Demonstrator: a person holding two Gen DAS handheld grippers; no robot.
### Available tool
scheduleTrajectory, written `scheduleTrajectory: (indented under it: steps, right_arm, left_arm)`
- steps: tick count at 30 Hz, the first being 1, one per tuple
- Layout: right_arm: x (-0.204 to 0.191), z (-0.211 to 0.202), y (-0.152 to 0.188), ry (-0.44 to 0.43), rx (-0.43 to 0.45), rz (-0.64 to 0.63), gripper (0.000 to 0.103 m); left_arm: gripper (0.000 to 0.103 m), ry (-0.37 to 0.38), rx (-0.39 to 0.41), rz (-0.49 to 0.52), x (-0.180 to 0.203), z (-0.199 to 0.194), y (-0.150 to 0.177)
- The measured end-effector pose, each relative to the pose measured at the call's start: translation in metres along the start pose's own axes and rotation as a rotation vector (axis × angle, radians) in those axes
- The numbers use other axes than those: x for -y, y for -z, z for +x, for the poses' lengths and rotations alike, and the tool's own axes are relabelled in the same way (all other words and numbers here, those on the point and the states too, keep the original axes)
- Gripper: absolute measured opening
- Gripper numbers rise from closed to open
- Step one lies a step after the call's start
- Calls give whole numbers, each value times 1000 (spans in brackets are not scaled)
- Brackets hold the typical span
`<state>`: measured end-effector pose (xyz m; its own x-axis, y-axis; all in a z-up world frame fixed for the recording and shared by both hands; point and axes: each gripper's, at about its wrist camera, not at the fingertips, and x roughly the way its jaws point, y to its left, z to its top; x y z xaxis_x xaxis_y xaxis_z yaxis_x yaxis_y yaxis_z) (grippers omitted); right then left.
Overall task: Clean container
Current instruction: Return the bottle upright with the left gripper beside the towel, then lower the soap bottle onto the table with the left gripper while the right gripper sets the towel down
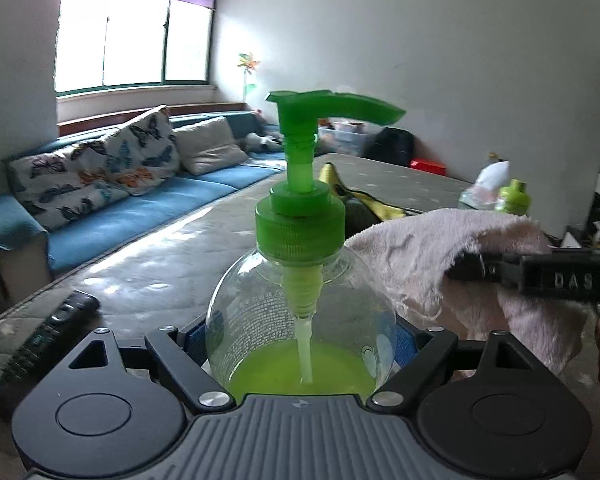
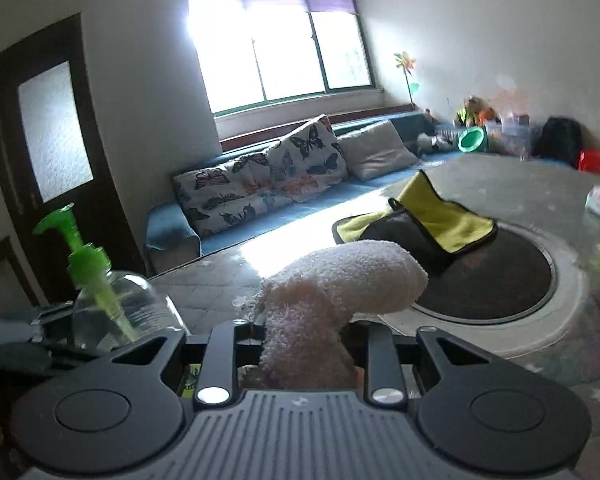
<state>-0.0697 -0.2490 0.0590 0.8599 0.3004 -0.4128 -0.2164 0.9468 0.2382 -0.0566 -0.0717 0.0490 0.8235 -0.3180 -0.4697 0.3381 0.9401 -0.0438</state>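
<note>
I have the clear round plastic pump bottle with the green pump top [image 1: 300,280] pinched upright in my left gripper [image 1: 300,344], above the grey stone-patterned table [image 1: 160,252]; green liquid fills its bottom. My right gripper [image 2: 306,354] is clamped on a fluffy pale pink towel [image 2: 340,280], which touches the bottle's right shoulder in the left wrist view. Beyond the bottle a yellow-and-black cloth [image 2: 432,216] lies on the table's dark round inset [image 2: 500,280]. A black remote control [image 1: 40,344] lies to the bottle's left.
</note>
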Motion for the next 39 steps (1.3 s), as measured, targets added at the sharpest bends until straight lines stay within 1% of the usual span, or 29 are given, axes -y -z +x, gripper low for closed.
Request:
scheduleTrajectory:
  steps: [3, 5, 8, 9, 11, 12, 13, 15, 17, 19, 21, 23, 31, 33, 37, 39]
  right_arm:
    - [1, 17, 7, 37, -61, -13, 31]
    - [3, 20, 13, 53, -90, -1, 48]
    - [6, 14, 21, 59, -94, 8, 61]
    - [8, 11, 22, 57, -96, 10, 63]
    - [9, 5, 23, 54, -92, 11, 74]
    - [10, 2, 24, 54, -86, 9, 78]
    - [10, -3, 25, 56, -78, 5, 83]
    - [11, -10, 27, 58, -71, -3, 87]
    - [12, -18, 28, 64, -67, -13, 95]
    - [13, -27, 30, 71, -57, -18, 97]
    - [14, -35, 31, 73, -50, -17, 100]
    - [16, -43, 33, 85, -42, -13, 103]
    - [28, -70, 44, 127, -28, 6, 103]
    - [31, -74, 47, 151, -28, 14, 103]
    - [42, -79, 53, 202, -28, 50, 103]
    - [47, -82, 55, 198, -28, 79, 103]
  left_arm:
    - [87, -29, -11, 12, 0, 9, 2]
    - [87, -32, -19, 17, -1, 14, 5]
    - [87, -36, -34, 14, -2, 20, 10]
    - [87, -37, -40, 11, -3, 21, 12]
    - [88, -40, -47, 3, -6, 24, 15]
    - [88, -42, -35, 5, -7, 22, 18]
    - [88, -43, -24, 13, -7, 19, 19]
    - [91, -48, -2, 29, -5, 15, 18]
    - [97, -61, 17, 46, -5, 10, 18]
    - [98, -69, 26, 55, -4, 5, 19]
    - [103, -71, 28, 52, -4, 1, 22]
    - [103, -71, 29, 45, -3, -4, 25]
    - [103, -77, 27, 53, -4, -26, 40]
    - [103, -104, 27, 55, -6, -29, 44]
    - [103, -161, 11, 25, -12, -29, 48]
    - [103, -158, 1, -3, -17, -29, 50]
